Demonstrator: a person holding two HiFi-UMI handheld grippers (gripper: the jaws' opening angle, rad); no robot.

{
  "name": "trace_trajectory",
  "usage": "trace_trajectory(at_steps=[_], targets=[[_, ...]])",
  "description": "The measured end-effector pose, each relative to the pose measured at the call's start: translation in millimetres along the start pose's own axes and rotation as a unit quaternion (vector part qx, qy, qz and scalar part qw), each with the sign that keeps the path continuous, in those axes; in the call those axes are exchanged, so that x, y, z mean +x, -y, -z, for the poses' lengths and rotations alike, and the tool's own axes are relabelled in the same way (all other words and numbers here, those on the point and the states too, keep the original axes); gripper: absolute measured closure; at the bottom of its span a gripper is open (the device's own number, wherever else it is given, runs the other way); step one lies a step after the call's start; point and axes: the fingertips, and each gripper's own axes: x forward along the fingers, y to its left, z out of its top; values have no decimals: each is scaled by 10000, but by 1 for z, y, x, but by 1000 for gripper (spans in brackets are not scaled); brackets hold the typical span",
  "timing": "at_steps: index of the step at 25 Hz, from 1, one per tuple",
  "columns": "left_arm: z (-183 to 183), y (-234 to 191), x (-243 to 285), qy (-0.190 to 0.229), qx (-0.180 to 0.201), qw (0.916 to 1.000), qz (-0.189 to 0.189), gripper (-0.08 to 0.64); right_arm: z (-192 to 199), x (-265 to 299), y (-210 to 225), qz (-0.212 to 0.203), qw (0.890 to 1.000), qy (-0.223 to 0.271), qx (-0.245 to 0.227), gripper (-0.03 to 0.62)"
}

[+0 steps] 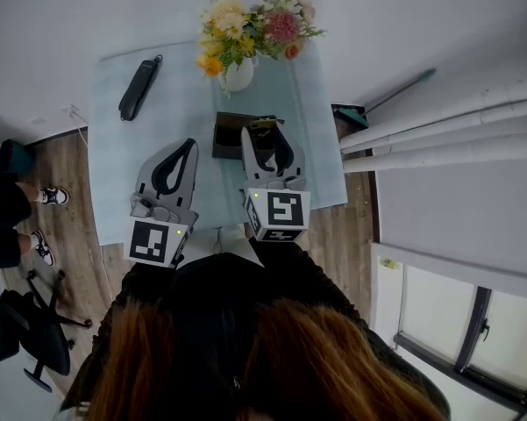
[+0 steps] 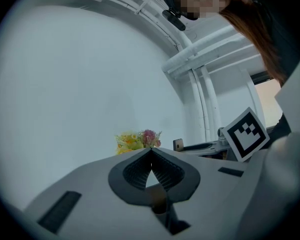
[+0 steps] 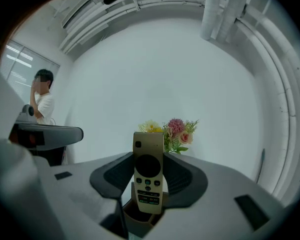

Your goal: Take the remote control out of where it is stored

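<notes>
A gold remote control [image 3: 149,171] with a round black pad stands upright between the jaws of my right gripper [image 3: 150,157], which is shut on it. Its lower end is just over the mouth of a brown holder [image 3: 139,220]. In the head view my right gripper [image 1: 265,132] hangs over that dark holder [image 1: 229,135] at the middle of the pale blue table [image 1: 114,174], and the remote's tan top [image 1: 265,123] shows at its tips. My left gripper [image 1: 189,146] stays beside it to the left, shut and empty [image 2: 150,152].
A white vase of flowers [image 1: 238,70] stands just beyond the holder. A slim black object with a strap [image 1: 138,88] lies at the table's far left. A person [image 3: 42,102] stands left of the table, near an office chair [image 1: 31,327]. White pipes [image 1: 438,130] run along the right.
</notes>
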Motion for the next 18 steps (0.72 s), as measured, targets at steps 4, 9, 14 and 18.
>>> trace_trajectory(at_steps=[4,9,14,18], targets=[[2,2,0,12,19,10000,-56,555,-3,-14,10,-26,10000,23,63,403],[2,4,1,-35,37,9999,-150,555,-6,-32,17,-138,9998,52,-104,403],[1,4,2,16,76,9998,-206,555,-2,-53,27,-189,9996,13,-220,403],[3,4,2,11,94,9997,-243,555,7,-63,34,-233,9995,-70,-218,403]])
